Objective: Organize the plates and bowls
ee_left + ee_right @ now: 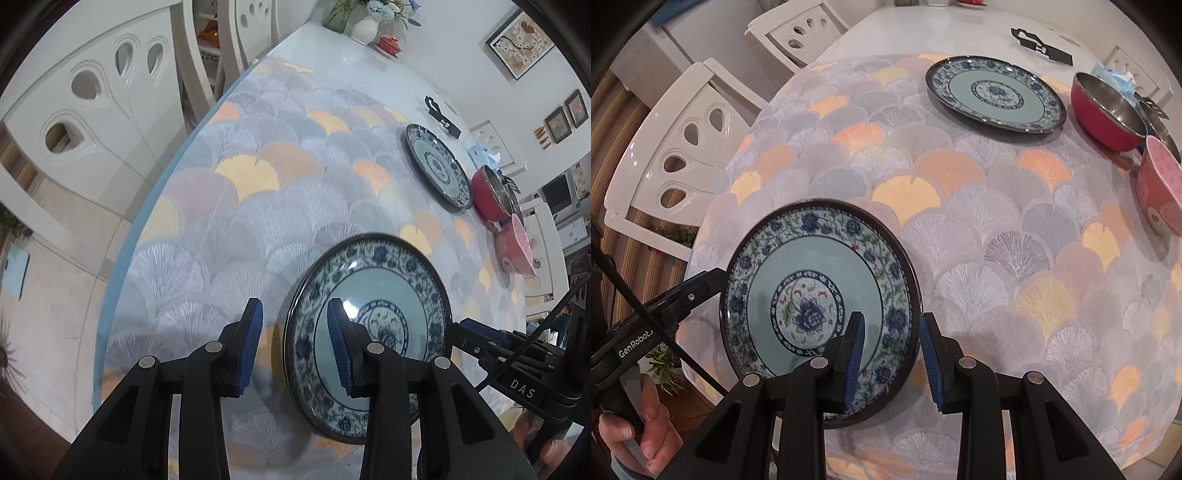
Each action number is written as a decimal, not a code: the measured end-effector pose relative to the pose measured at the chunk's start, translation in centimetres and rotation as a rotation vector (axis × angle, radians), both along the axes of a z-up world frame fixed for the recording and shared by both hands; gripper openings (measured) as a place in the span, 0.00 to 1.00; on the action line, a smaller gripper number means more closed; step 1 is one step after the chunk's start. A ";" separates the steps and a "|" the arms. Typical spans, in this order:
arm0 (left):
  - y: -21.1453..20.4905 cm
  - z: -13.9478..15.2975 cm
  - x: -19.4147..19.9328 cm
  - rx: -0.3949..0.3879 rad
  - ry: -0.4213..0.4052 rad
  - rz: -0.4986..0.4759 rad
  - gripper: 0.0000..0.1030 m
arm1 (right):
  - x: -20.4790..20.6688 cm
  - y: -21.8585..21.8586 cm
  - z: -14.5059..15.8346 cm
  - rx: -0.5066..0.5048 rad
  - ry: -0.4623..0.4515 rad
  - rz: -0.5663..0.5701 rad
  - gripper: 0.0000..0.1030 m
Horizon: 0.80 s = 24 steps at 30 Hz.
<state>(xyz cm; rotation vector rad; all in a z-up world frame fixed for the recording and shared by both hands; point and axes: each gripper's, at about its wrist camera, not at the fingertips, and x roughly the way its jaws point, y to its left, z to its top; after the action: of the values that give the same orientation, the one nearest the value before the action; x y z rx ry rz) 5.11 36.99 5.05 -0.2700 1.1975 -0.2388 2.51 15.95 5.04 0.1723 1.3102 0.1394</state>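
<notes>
A blue-and-white floral plate (388, 288) (812, 266) lies near the table's front edge. My right gripper (892, 315) (463, 325) is shut on its right rim, one pad on the plate's face and the other against the outer edge. My left gripper (294, 302) (713, 280) straddles the opposite rim and is open: cloth shows between its outer pad and the plate. A matching plate (436, 166) (993, 92) sits further back. Beside it are a red metal-lined bowl (487, 195) (1108, 114) and a pink bowl (515, 247) (1160, 184).
The fan-patterned tablecloth (997, 240) covers the round table. White chairs (683, 147) stand close along the left edge. A black object (1041, 46) and a vase of flowers (364, 29) sit at the back. A hand (639, 432) holds the left gripper's handle.
</notes>
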 end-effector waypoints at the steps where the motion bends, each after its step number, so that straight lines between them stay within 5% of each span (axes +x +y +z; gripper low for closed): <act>1: 0.0 0.2 0.2 -0.002 -0.004 -0.003 0.33 | 0.1 0.0 0.1 0.000 -0.001 -0.002 0.29; 20: -4.3 9.9 8.8 -0.037 -0.266 -0.231 0.34 | 5.2 -4.2 5.1 -0.025 -0.120 -0.193 0.31; 24: -6.5 11.3 10.6 -0.067 -0.309 -0.295 0.56 | 5.5 -6.3 6.1 -0.045 -0.142 -0.275 0.37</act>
<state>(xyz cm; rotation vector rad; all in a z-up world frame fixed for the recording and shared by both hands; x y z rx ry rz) 15.73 30.49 16.32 -0.1070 0.9198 -0.5586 7.99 9.67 11.16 0.2966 1.1357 -0.1101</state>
